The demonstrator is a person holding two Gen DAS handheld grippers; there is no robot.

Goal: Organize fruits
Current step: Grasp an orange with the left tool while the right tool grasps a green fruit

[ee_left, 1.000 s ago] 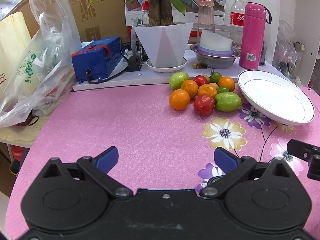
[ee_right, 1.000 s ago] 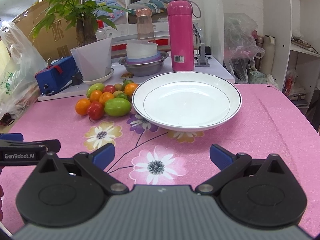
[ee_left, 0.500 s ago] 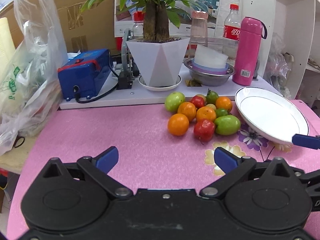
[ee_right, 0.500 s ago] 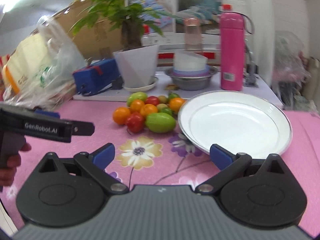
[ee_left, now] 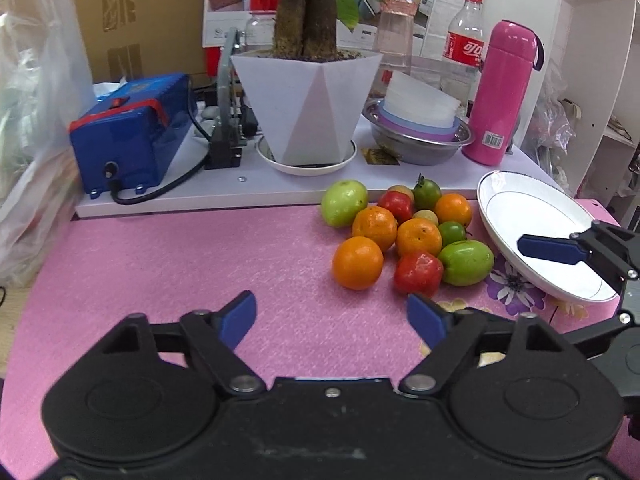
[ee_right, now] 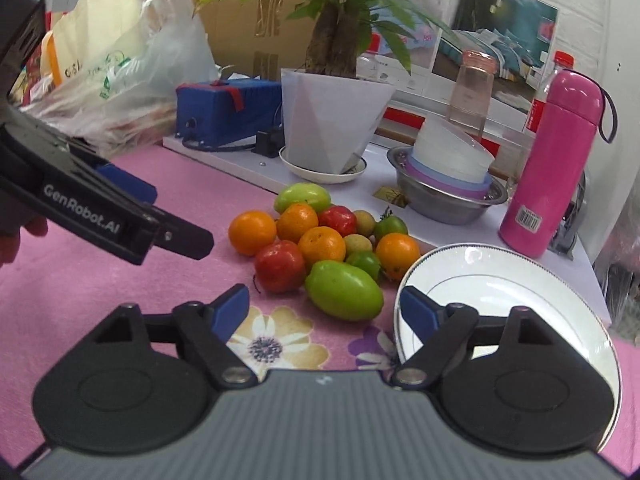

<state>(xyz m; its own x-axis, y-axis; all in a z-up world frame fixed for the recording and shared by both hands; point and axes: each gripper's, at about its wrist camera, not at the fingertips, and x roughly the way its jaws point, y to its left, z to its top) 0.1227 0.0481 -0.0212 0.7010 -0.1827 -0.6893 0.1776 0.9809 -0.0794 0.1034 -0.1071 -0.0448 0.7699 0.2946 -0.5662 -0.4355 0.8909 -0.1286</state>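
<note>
Here, both grippers are spread wide and empty. The fruit pile (ee_right: 320, 248) lies just ahead of the right gripper (ee_right: 324, 310), the white plate (ee_right: 520, 280) to its right. The left gripper (ee_left: 332, 314) faces the orange (ee_left: 357, 262). Recommended: straddle one outer fruit, close gently, avoid nudging its neighbours.

Even, bright indoor light filled both views, casting only faint shadows under the fruit pile (ee_left: 404, 236). Small glare spots sat on the white plate (ee_right: 504, 292). Fisheye bending curved the edges, with dark corners. The right wrist view was softly blurred, most at the potted plant (ee_right: 332, 92).
</note>
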